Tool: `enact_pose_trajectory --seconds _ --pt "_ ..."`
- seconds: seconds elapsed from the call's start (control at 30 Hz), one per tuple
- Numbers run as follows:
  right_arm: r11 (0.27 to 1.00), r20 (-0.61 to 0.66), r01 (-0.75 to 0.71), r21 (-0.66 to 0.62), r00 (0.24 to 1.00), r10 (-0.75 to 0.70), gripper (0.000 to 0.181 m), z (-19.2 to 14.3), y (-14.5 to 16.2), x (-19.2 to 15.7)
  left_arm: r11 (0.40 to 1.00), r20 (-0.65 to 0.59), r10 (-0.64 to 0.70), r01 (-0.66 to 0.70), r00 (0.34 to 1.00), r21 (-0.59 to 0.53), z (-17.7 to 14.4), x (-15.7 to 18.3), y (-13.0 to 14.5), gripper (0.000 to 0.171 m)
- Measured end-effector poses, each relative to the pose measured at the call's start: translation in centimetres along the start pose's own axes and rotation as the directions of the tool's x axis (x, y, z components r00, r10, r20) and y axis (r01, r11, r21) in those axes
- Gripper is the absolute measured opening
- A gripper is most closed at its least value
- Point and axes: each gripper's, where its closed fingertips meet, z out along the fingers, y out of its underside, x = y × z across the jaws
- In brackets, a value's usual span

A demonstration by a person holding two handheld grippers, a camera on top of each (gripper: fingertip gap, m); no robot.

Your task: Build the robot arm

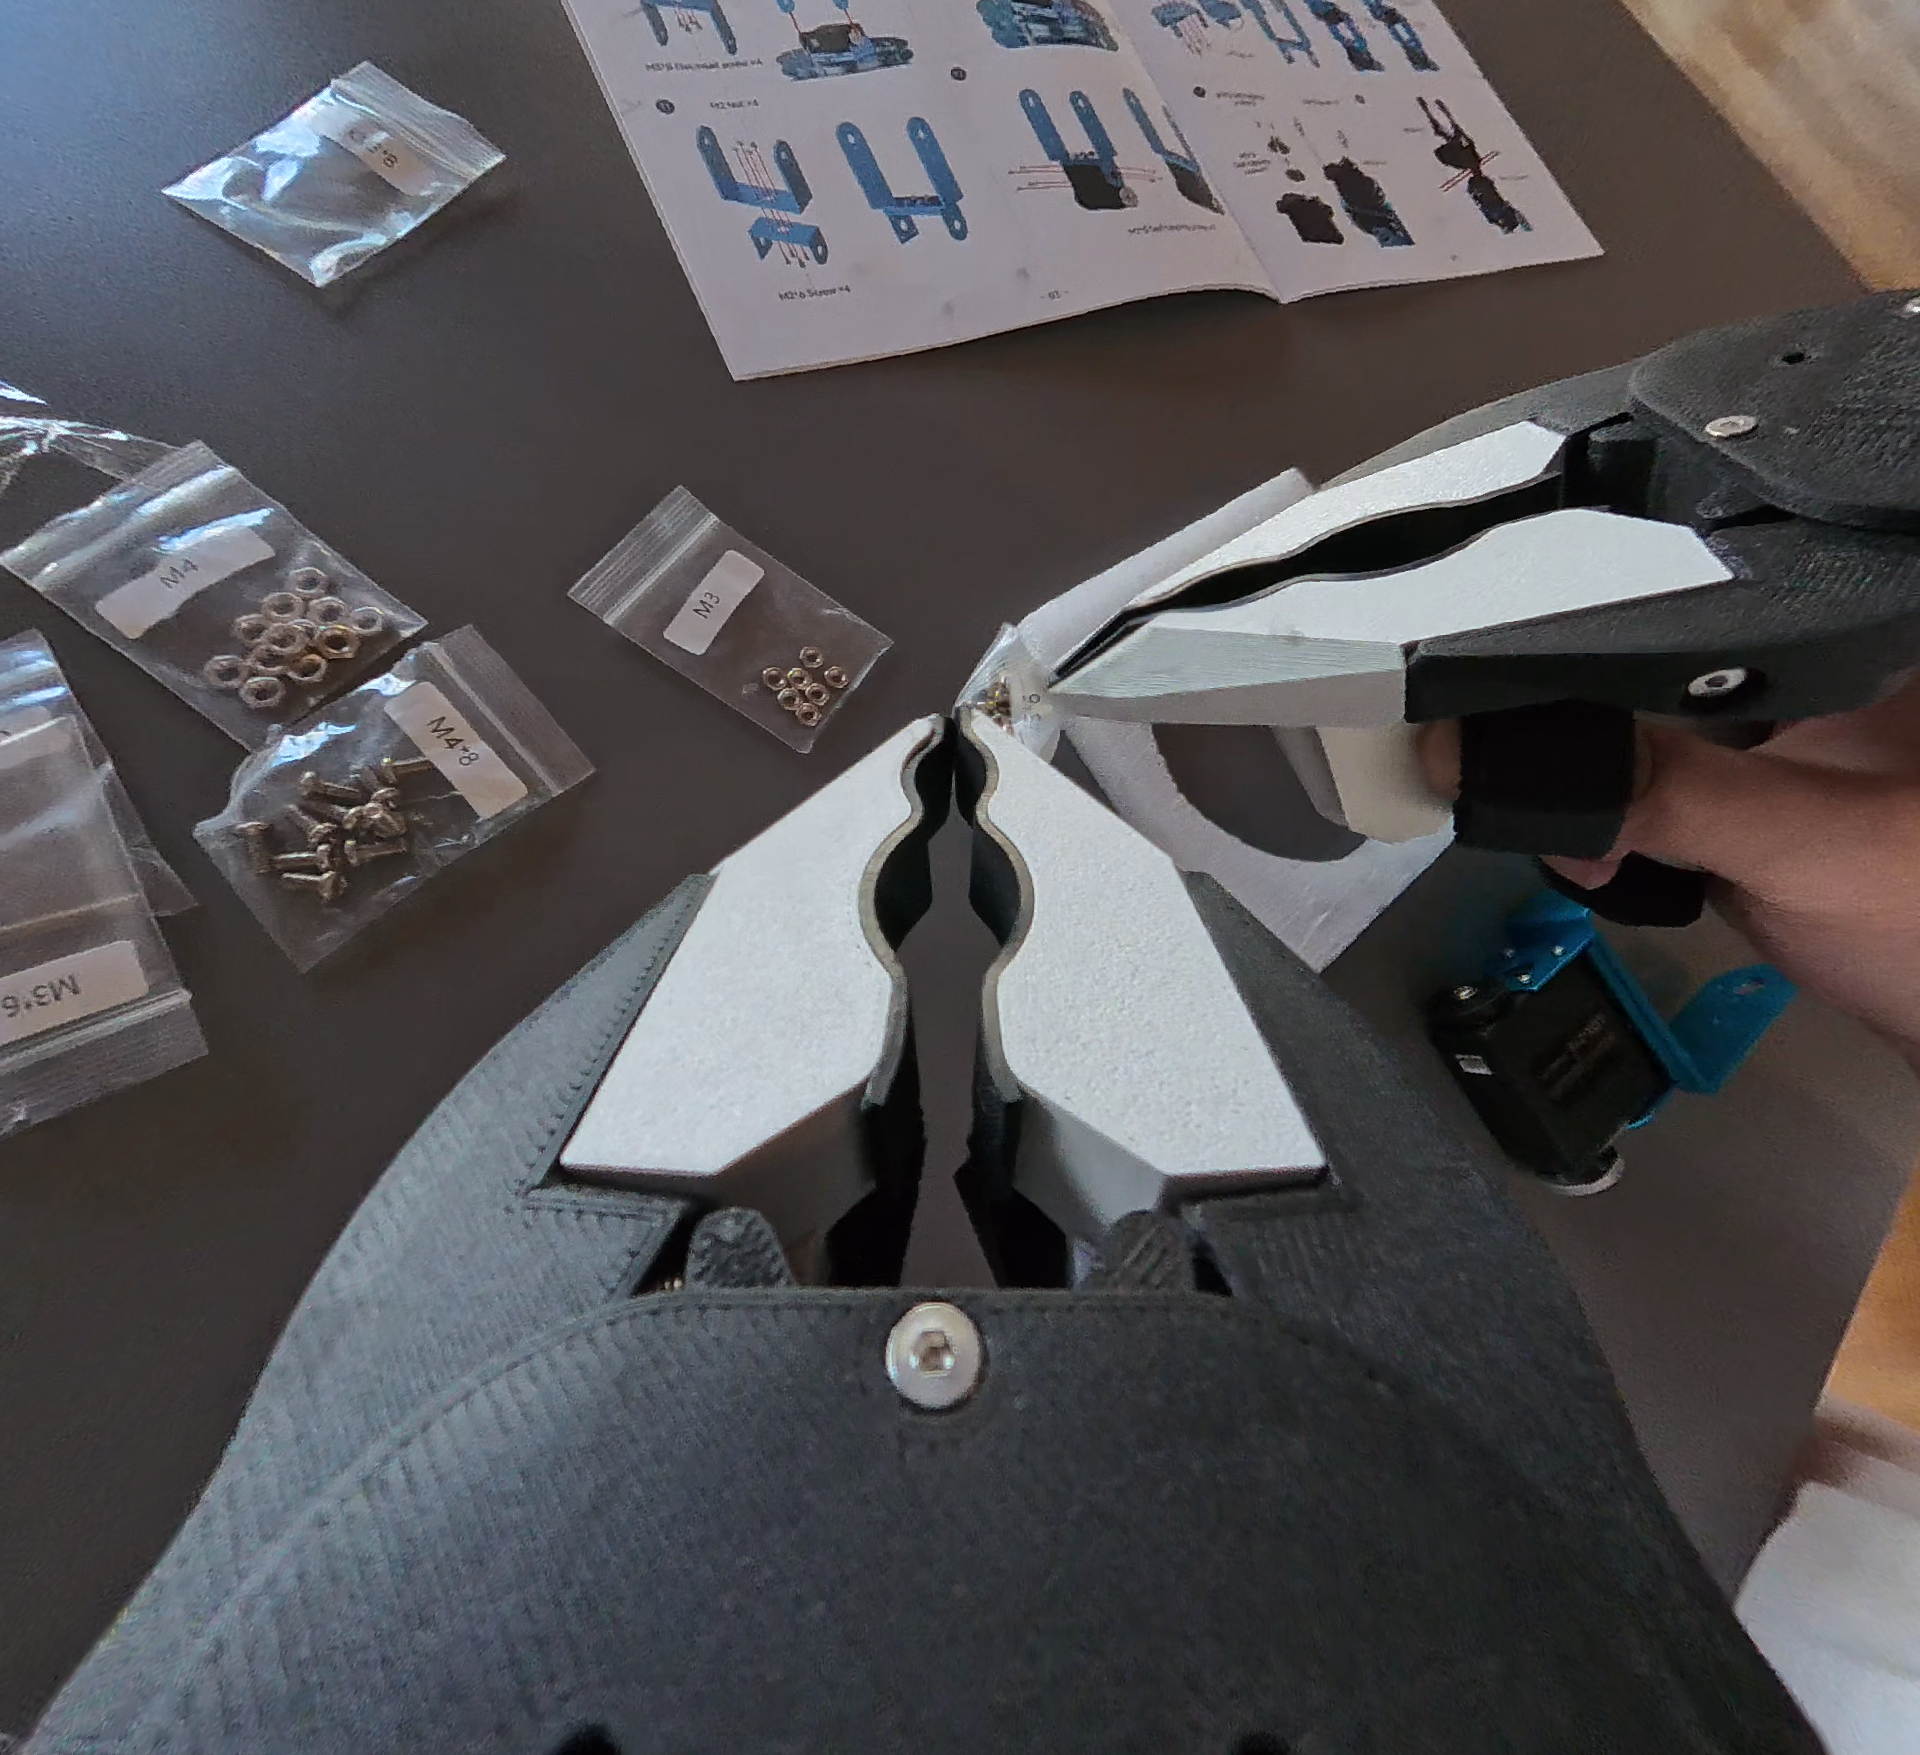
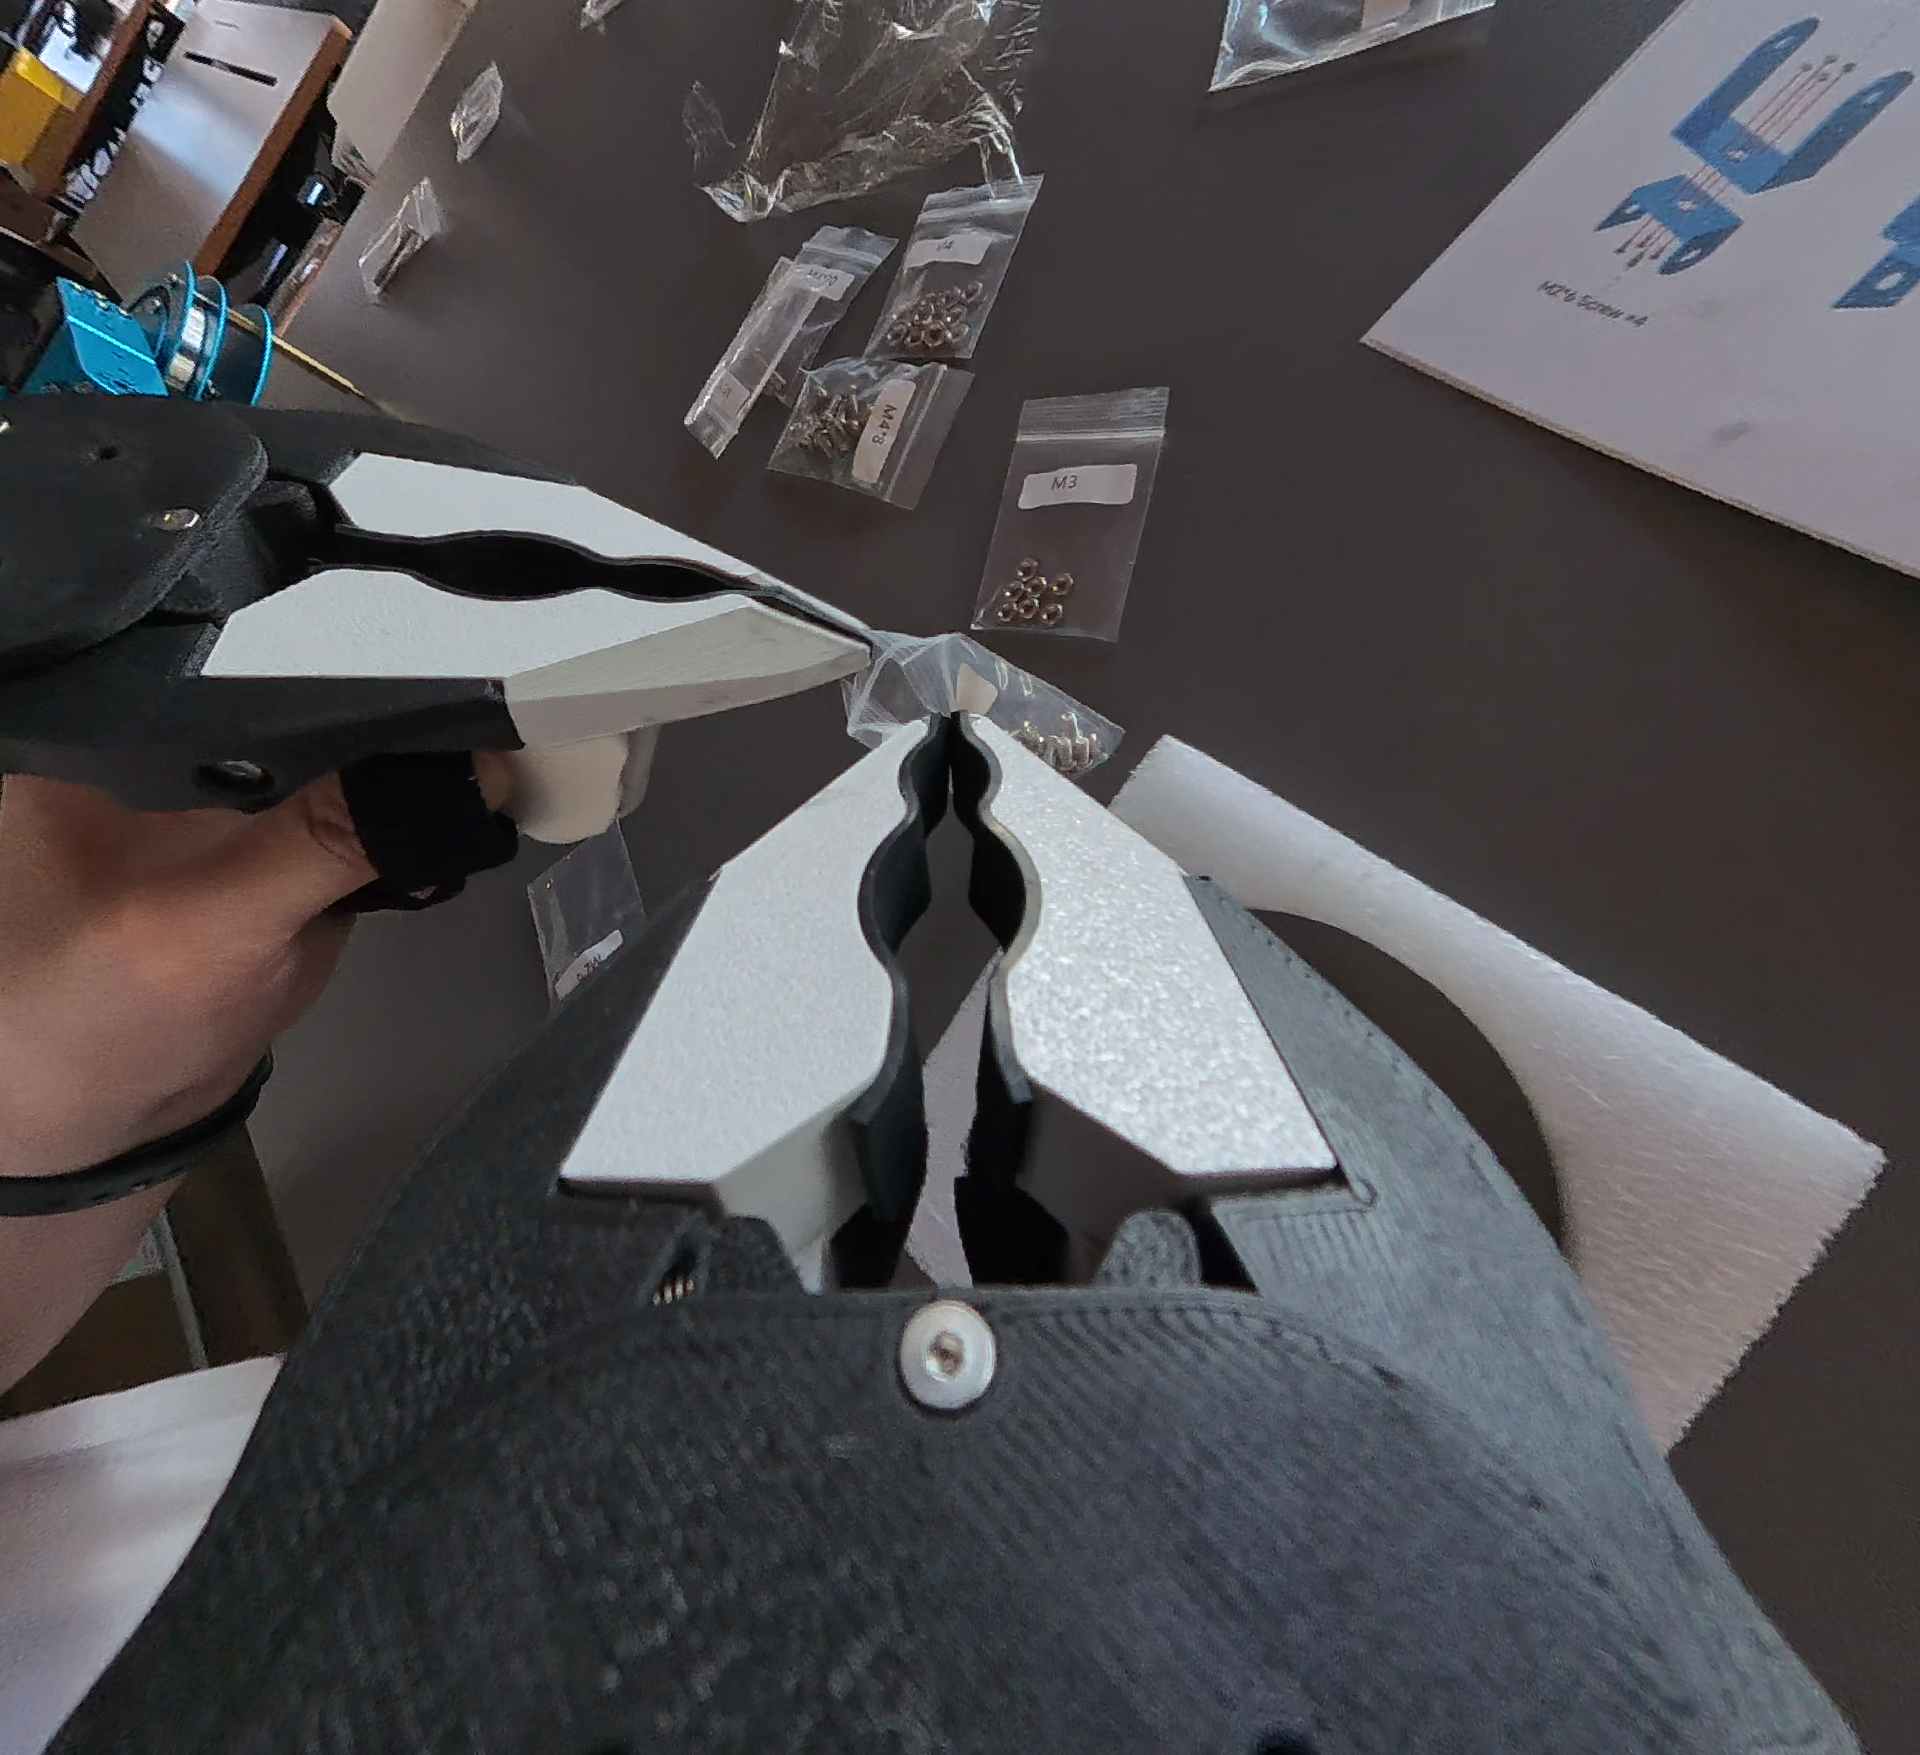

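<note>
Left wrist view shows both grippers pinching one small clear bag (image 1: 1003, 703) of screws, held above a dark table (image 1: 312, 355). The left gripper (image 1: 954, 724) has its tips closed on the bag's near edge; the right gripper (image 1: 1060, 675), coming in from 3 o'clock, is closed on the bag's far side. In the right wrist view the bag (image 2: 987, 697) sits just past the right gripper (image 2: 954, 720), with the left gripper (image 2: 868, 645) nipping its corner at 10 o'clock. Judging by this two-sided pinch, parting the zip seal goes best with both grips kept on the thin lips and a gentle, even pull, since the film is slick and the loose screws could spill. White foam (image 2: 1455, 1030) lies beneath at 4 o'clock; a nut bag (image 1: 727, 614) and a booklet (image 1: 987, 95) lie near 11 and 12 o'clock.
</note>
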Motion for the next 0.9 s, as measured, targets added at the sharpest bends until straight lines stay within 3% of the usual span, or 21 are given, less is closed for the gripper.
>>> enact_pose_trajectory --seconds 0.2,0.33,0.47,0.77,0.9 --pt "0.999 -0.019 0.022 -0.027 1.0 -0.023 0.0 0.0 0.3 0.4 1.0 0.032 0.021 -0.021 0.999 -0.013 0.5 0.1 0.1 0.0" --pt "0.996 0.077 -0.086 -0.007 0.993 0.086 0.0 -0.5 -0.2 -0.3 1.0 0.005 0.028 -0.028 1.0 0.004 0.3 1.3 -0.4 0.0" --pt "0.989 0.116 -0.145 -0.016 0.982 0.146 0.016 -0.6 -0.1 -0.8 0.999 0.0 0.041 -0.041 0.999 0.019 0.1 2.0 -0.9 0.0" --pt "0.978 0.214 -0.207 0.002 0.956 0.202 0.0 -0.6 -0.2 -1.4 0.999 -0.05 -0.017 0.02 0.999 0.045 -0.2 2.4 -0.9 0.0" --pt "0.99 0.161 -0.132 -0.042 0.977 0.137 0.0 -0.7 0.3 -1.2 0.998 -0.049 -0.04 0.042 0.998 0.042 -0.3 2.2 -0.4 0.0"
